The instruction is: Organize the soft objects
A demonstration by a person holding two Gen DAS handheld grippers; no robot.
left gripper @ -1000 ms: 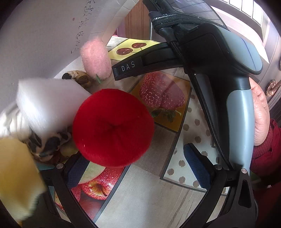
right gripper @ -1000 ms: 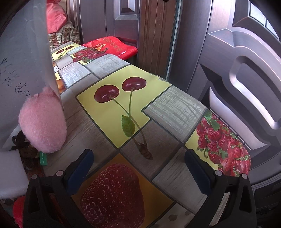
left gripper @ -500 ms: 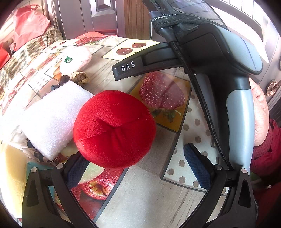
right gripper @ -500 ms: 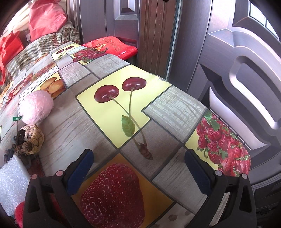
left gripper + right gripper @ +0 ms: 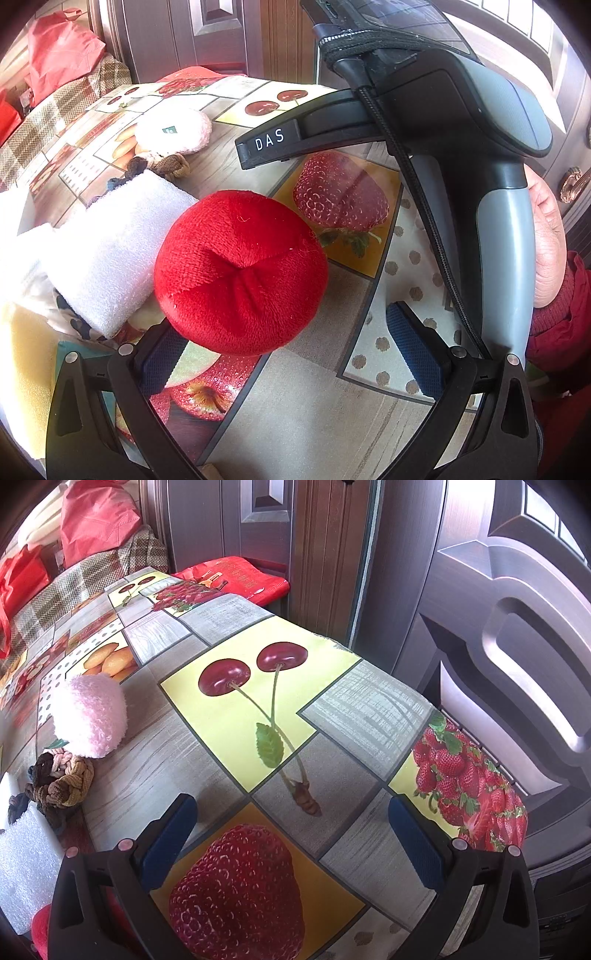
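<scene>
Red plush ball (image 5: 241, 272) sits by my left hand-held gripper (image 5: 288, 349), jaws wide, empty. I'd centre, then close gently. Right hand-held gripper (image 5: 291, 836) open, idle.

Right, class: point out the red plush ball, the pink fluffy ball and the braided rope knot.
red plush ball (image 5: 240, 273), left wrist view, centre seam
pink fluffy ball (image 5: 90, 714), right wrist view, middle
braided rope knot (image 5: 62, 781), right wrist view, middle

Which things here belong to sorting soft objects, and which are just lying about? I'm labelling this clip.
Belong:
round red plush ball
white foam block
fluffy pink pompom
brown braided rope knot

Lying about:
fruit-print tablecloth
red bag
</scene>
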